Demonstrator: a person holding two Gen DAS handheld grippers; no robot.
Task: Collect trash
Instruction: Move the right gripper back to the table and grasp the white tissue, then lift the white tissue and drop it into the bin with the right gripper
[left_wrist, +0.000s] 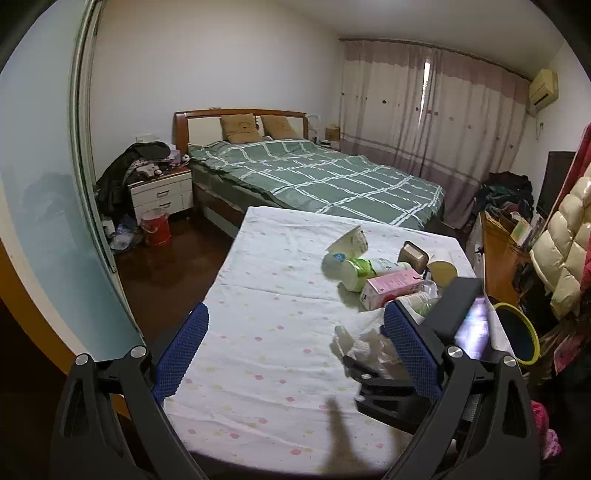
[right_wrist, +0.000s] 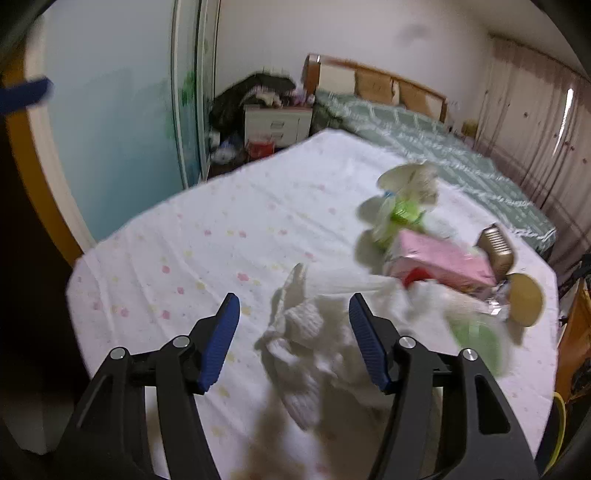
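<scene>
We see a white bench cloth (left_wrist: 258, 332) dotted pink and yellow, a pink carton (left_wrist: 391, 288), a green-and-white bottle (left_wrist: 364, 271), blue pads (right_wrist: 218, 343), and a green checked bedspread (left_wrist: 332, 181).

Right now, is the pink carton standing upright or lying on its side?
Lying on its side: the pink carton rests lengthwise on the table's dotted cloth, among other trash.

crumpled white tissue (right_wrist: 306, 332) lies beside piled cartons (left_wrist: 391, 288) on the cloth.

No legible text on the pink carton (left_wrist: 392, 287) or bottles.
</scene>
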